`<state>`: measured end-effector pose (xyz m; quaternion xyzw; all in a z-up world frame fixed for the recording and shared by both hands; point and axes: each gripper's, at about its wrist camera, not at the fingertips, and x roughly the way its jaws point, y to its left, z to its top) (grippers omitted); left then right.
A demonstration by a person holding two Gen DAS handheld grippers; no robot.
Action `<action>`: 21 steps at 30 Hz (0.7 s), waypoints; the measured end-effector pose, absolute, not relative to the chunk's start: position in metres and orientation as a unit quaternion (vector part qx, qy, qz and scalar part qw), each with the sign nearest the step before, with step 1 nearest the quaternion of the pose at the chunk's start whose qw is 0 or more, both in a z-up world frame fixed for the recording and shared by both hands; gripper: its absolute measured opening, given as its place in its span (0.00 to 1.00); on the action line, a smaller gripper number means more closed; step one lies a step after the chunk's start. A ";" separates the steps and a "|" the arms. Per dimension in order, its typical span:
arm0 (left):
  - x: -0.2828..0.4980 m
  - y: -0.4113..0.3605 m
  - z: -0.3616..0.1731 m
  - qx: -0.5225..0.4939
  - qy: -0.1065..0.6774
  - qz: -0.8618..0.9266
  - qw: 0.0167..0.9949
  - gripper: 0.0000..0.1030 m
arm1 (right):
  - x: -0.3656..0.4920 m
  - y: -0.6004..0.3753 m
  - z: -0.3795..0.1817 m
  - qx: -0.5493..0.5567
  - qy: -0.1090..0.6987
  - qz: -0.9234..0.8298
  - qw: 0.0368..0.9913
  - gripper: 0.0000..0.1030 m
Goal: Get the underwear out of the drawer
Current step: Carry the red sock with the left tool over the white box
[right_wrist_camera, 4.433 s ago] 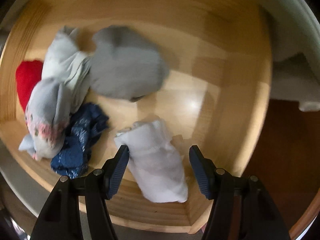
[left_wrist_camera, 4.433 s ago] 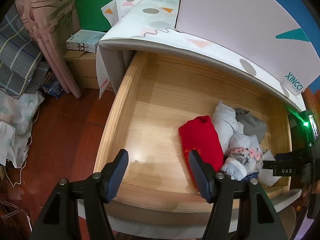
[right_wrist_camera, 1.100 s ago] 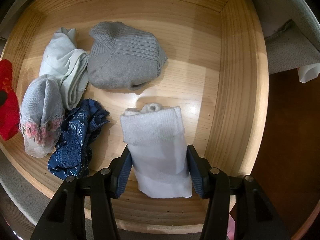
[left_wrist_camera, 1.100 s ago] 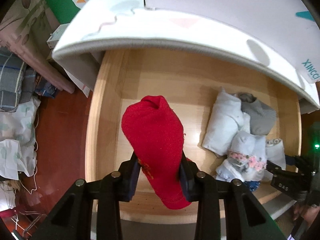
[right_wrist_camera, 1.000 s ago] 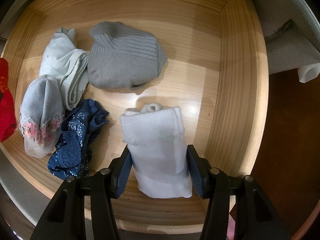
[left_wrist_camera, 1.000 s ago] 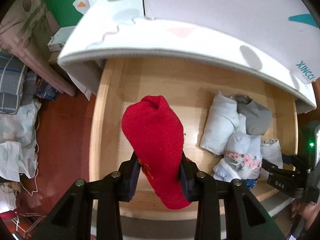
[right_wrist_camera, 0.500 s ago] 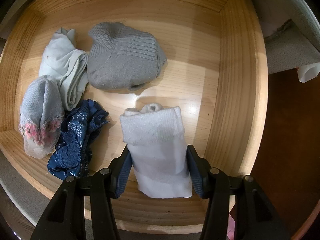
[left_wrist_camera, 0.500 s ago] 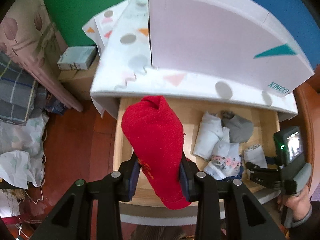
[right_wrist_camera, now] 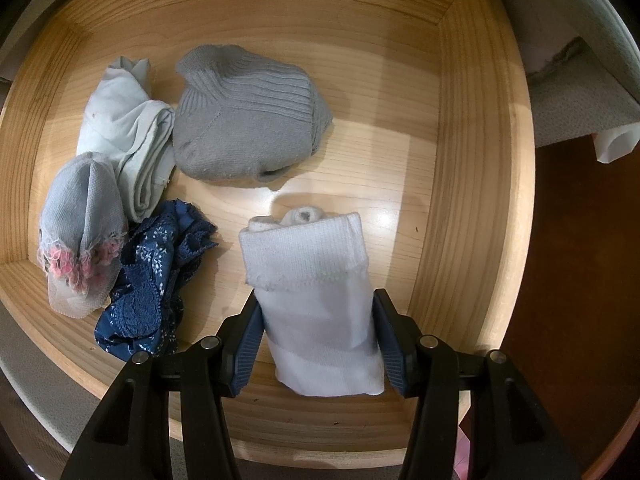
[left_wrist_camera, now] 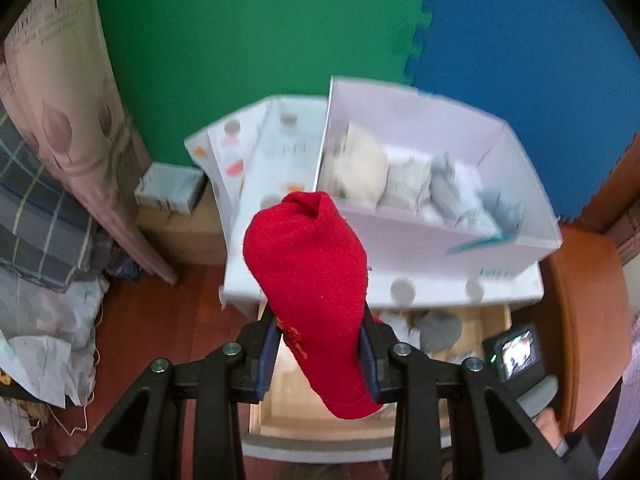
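My left gripper (left_wrist_camera: 318, 354) is shut on a red folded piece of underwear (left_wrist_camera: 308, 276) and holds it high above the open wooden drawer (left_wrist_camera: 280, 404). Down in the drawer (right_wrist_camera: 472, 184) my right gripper (right_wrist_camera: 318, 340) is shut on a white rolled piece (right_wrist_camera: 316, 300) that rests on the drawer floor. Beside it lie a dark blue lace piece (right_wrist_camera: 156, 280), a grey ribbed piece (right_wrist_camera: 244, 136), a pale green piece (right_wrist_camera: 128, 136) and a grey piece with pink lace (right_wrist_camera: 80, 236).
A white open box (left_wrist_camera: 436, 196) holding several folded cloths stands on the cabinet top behind the drawer. Green and blue foam mats (left_wrist_camera: 260, 40) cover the wall. A curtain (left_wrist_camera: 60, 120) and piled cloth fill the left. The right gripper's camera body (left_wrist_camera: 516, 354) shows beside the drawer.
The left gripper has risen with the red piece well above the drawer, so the box's inside now shows. The right gripper and the white piece have not moved.
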<state>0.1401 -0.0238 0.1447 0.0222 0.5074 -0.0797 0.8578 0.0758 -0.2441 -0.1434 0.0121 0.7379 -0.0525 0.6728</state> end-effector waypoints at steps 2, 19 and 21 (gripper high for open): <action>0.148 -0.026 0.160 0.019 0.496 -0.079 0.864 0.34 | 0.076 -0.245 -0.143 0.013 0.738 -0.054 0.673 0.48; 0.238 -0.092 0.189 0.074 0.456 -0.083 0.883 0.34 | 0.077 -0.251 -0.144 0.022 0.736 -0.062 0.673 0.48; 0.247 -0.102 0.177 0.084 0.462 -0.086 0.879 0.34 | 0.077 -0.252 -0.143 0.022 0.737 -0.063 0.673 0.48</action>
